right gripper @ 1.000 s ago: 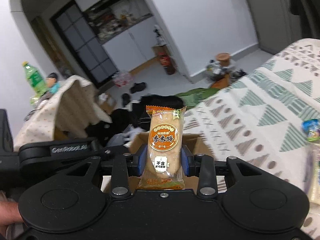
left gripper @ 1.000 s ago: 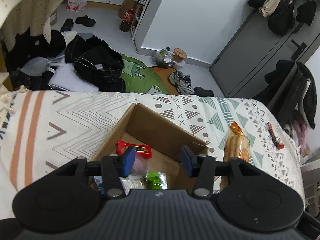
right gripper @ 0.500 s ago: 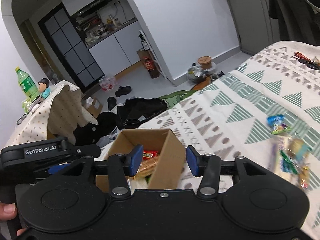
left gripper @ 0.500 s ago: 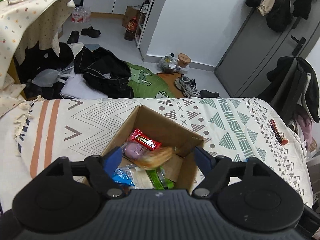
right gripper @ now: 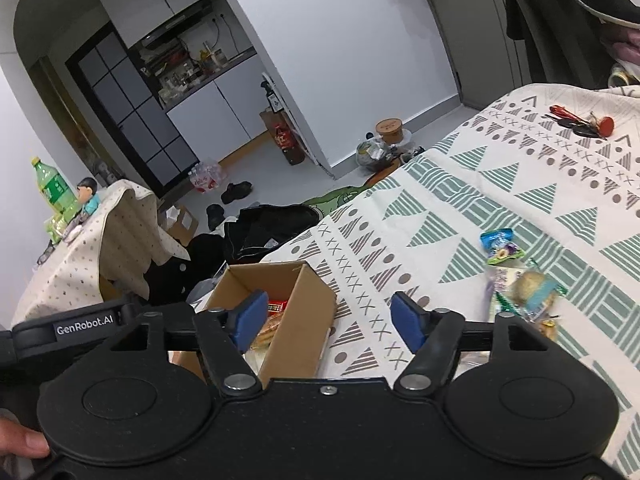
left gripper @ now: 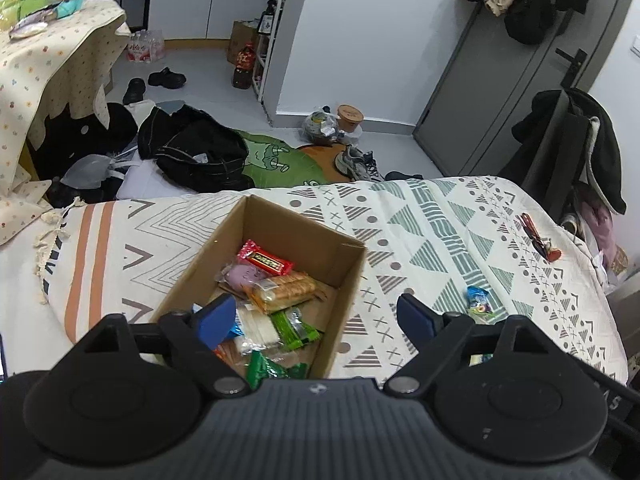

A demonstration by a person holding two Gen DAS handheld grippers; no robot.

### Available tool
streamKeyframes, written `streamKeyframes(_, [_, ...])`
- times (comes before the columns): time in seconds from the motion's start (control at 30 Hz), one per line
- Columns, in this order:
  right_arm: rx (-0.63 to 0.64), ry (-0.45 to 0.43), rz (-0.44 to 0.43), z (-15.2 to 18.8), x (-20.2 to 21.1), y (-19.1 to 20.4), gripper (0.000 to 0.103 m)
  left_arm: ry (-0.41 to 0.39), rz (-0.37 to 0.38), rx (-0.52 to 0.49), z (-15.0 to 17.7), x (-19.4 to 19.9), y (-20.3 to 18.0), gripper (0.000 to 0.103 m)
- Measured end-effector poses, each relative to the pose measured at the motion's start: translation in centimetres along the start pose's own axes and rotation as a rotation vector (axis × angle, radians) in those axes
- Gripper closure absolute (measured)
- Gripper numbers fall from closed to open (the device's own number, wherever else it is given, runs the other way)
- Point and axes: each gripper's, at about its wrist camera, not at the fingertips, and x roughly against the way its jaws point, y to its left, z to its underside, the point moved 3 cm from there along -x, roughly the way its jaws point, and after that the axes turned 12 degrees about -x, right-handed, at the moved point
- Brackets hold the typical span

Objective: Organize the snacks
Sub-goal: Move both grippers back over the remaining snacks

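An open cardboard box (left gripper: 352,264) sits on the patterned bedspread and holds several snack packets, with an orange rice-cracker pack (left gripper: 284,290) on top beside a red bar (left gripper: 264,262). My left gripper (left gripper: 316,318) is open and empty above the box's near end. My right gripper (right gripper: 328,318) is open and empty, just right of the box (right gripper: 304,316). A small blue candy packet (left gripper: 479,299) lies on the bedspread to the right. In the right wrist view it (right gripper: 500,246) lies next to several loose snacks (right gripper: 524,292).
Keys with a red tag (right gripper: 580,122) lie far right on the bedspread (left gripper: 440,220). Beyond the bed edge the floor holds black bags (left gripper: 200,152), shoes and a green mat. A cloth-covered table (left gripper: 48,52) stands at the left.
My right gripper opened and let the rice-cracker pack fall into the box, then drew back to the right. My left gripper opened wider and rose above the box.
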Motion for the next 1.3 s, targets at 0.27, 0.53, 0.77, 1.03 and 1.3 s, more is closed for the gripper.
streamKeyframes(0.27, [-0.003, -0.008, 0.01, -0.8, 1.5, -2.1, 0.023, -0.015, -0.001, -0.021, 0.2, 0.7, -2.3, 0.012])
streamKeyframes(0.53, [-0.077, -0.063, 0.053, -2.4, 3.1, -5.5, 0.023, -0.026, 0.017, -0.024, 0.4, 0.2, -4.4, 0.009])
streamKeyframes(0.77, [-0.171, -0.067, 0.095, -3.2, 3.0, -8.8, 0.023, -0.01, 0.044, -0.044, 0.5, -1.3, -6.8, 0.009])
streamKeyframes(1.03, [-0.273, -0.097, 0.168, -3.6, 2.6, -12.1, 0.002, 0.022, 0.116, -0.061, 1.2, -4.2, -9.8, 0.009])
streamKeyframes(1.3, [-0.434, -0.024, 0.216, -2.1, -0.1, -16.4, 0.027, 0.106, 0.157, -0.107, 2.5, -8.2, -13.2, 0.008])
